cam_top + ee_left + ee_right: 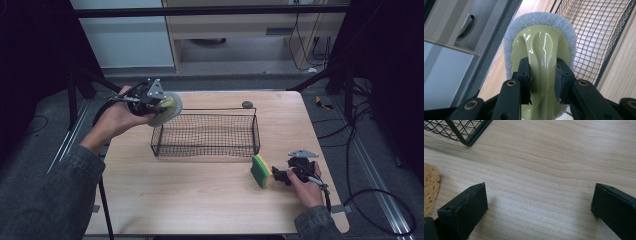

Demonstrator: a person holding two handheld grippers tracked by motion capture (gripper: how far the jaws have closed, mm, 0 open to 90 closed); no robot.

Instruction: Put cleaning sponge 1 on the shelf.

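At the left of the high view, the left hand-held gripper [159, 102] is raised above the surface's [200, 185] left rear corner, just beside the left end of the black wire basket [206, 134]. It is clamped on a scrubbing pad [167, 109] with a pale yellow-green plastic handle. In the left gripper view the two black jaws press on either side of that glossy handle's [541, 55] narrow neck, and the grey-white abrasive pad [541, 20] fans out beyond the fingertips, tilted toward the basket's mesh [596, 32]. Further right, the basket stands in the middle of the surface. At the right, a yellow and green sponge [261, 170] stands on edge, just beside the right hand-held gripper [279, 176], which rests low on the surface with its jaws spread wide and nothing between them.
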